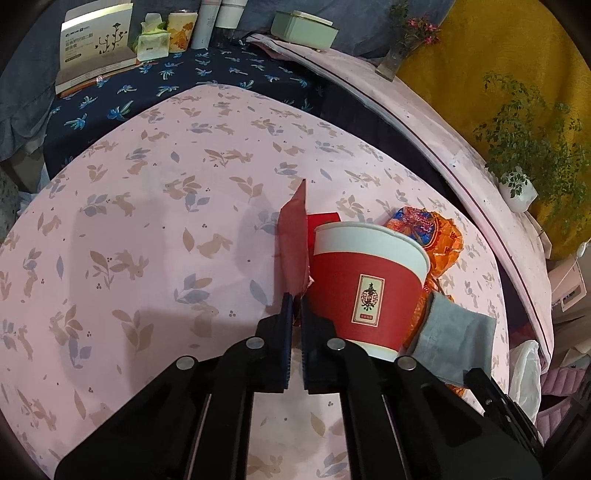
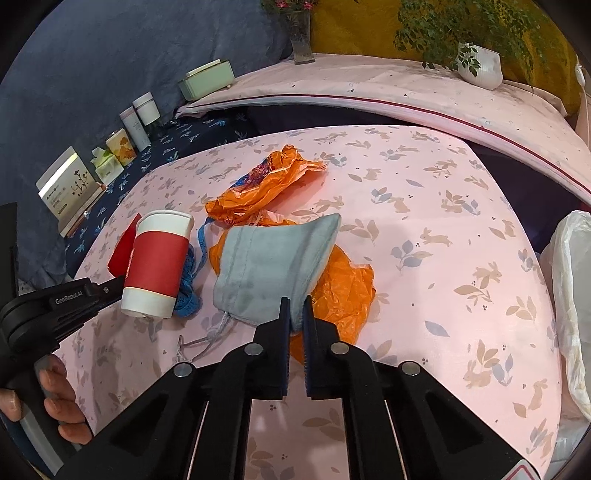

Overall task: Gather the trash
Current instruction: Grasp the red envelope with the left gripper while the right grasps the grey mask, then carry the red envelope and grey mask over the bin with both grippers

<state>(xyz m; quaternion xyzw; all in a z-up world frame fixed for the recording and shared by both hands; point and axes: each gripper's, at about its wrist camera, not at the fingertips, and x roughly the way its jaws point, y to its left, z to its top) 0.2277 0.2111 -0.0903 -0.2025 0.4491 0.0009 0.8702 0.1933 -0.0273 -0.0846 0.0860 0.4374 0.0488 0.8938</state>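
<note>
My left gripper [image 1: 295, 299] is shut on a red wrapper [image 1: 293, 243] that stands up between its fingers. Right beside it is a red and white paper cup [image 1: 364, 284]; the right wrist view shows the cup [image 2: 157, 264] over blue lace [image 2: 188, 288]. My right gripper [image 2: 294, 306] is shut on the edge of a grey drawstring pouch [image 2: 273, 266], which lies over orange plastic bags [image 2: 258, 184]. The pouch [image 1: 454, 339] and orange bags [image 1: 439, 236] also show in the left wrist view. The left gripper's body [image 2: 66, 299] shows at the left.
The pink rabbit-print table [image 2: 443, 258] has a white trash bag [image 2: 572, 295] at its right edge. Boxes, a tissue pack and bottles [image 1: 207, 26] stand on the dark blue cloth behind. A green box [image 2: 207, 79], flower vase and potted plant [image 2: 480, 62] sit on the pink ledge.
</note>
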